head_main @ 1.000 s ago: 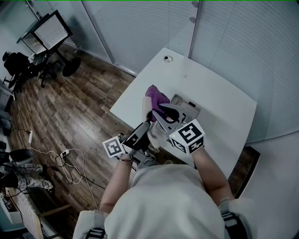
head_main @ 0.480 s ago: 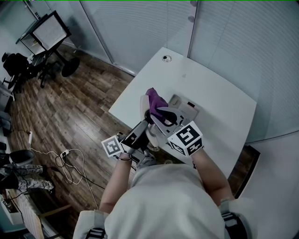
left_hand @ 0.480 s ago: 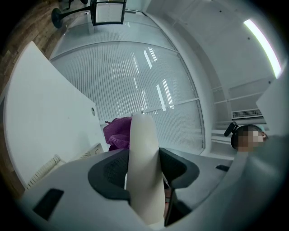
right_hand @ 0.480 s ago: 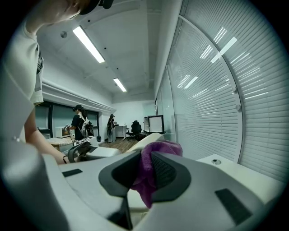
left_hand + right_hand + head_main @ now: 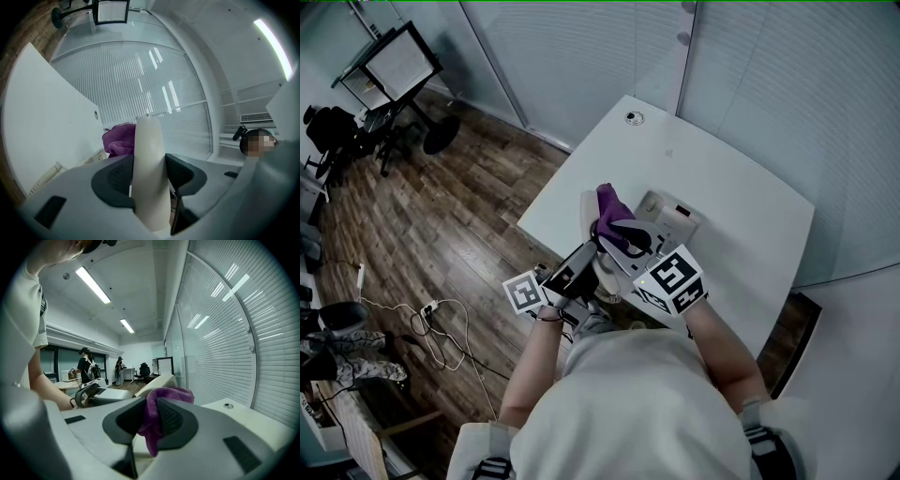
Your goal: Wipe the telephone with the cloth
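Left tongs point(image 5: 149, 180) are clamped on the cream handset point(image 5: 149, 140), which pokes out well past their tips. Right tongs point(image 5: 151, 417) are pinched shut on the purple cloth point(image 5: 172, 394), bunched at their tips and seemingly against the handset. The phone base point(image 5: 677, 214) sits on the desk point(image 5: 741, 197) just beyond both tongs. My worry: the handset looks smooth and rounded, so a hard rub could twist it out of the left grip, or drag the cloth loose.
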A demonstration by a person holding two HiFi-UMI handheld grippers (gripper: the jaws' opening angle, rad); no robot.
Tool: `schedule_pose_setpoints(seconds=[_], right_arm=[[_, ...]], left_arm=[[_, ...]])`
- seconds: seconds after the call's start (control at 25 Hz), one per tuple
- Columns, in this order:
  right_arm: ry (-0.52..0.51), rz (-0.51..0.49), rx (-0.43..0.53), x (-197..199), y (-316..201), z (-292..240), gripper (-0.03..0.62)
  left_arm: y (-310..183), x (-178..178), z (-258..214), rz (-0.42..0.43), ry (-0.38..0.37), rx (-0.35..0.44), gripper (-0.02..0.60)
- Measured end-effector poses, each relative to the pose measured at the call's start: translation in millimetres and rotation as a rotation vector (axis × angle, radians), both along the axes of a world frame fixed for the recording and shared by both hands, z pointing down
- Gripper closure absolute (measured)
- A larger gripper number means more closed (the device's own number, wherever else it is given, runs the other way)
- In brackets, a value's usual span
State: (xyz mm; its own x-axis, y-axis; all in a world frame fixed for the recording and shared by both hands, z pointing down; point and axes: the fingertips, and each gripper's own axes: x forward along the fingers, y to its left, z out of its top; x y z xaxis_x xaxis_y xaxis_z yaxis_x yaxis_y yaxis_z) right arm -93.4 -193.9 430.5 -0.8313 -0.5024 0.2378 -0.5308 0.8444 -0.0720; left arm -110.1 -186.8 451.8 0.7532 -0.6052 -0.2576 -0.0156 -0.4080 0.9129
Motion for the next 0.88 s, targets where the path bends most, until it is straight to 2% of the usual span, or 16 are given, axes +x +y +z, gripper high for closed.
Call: schedule_pose_setpoints(seconds=[0.68,0.88], right_arm=[[0.051,-0.085,0.008,-2.1,5.1,5.2,0.514],[0.071,-0.146,0.025,-1.5,10.1,6.3,0.514]], left_arm=[[0.8,1.0,1.6,0.026,-0.017,-0.014,0.357],[1.0,2.0,0.6,0.034,-0.018,-0.011,0.357]])
